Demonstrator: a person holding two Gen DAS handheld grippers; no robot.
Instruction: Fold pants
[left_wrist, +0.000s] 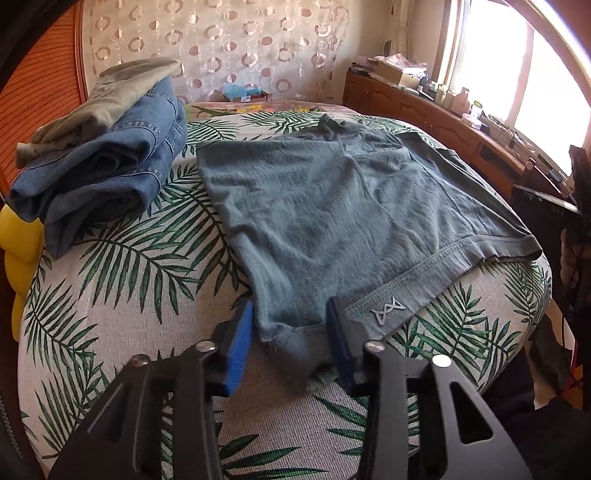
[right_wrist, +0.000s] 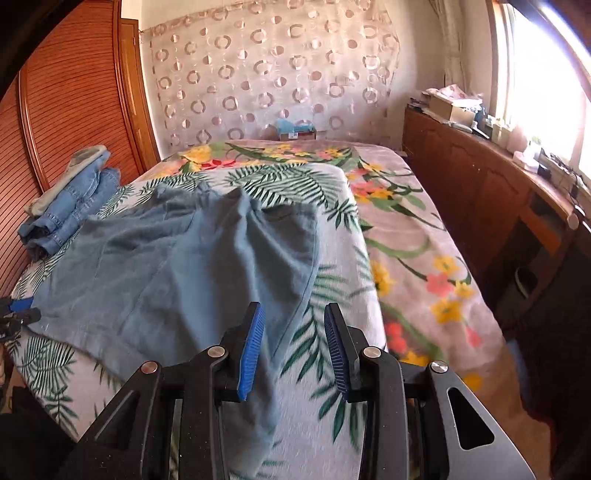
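1. Grey-green knit pants (left_wrist: 332, 206): spread on the palm-leaf bedspread (left_wrist: 129, 295), near the bed's close edge, just beside a stack of folded blue denim jeans (left_wrist: 110, 166).
2. Left gripper (left_wrist: 291, 306): set around the near hem corner, cloth filling the gap between the blue pads; cannot tell whether the pads bite yet. Confirm a firm pinch on both layers before any lift.
3. Right gripper (right_wrist: 295, 308): jaws partly apart, with a raised ridge of the fabric running between them, against the left pad and clear of the right one; cannot tell whether the fabric is truly caught. Take a fresh pinch if the cloth slips.
4. Likely step: bringing one side over the other. Keep both corners at equal height and carry them across together.
5. Hold the fabric lightly taut to avoid wrinkles.
6. Lay edge on edge, seams matched, well apart from the jeans stack.
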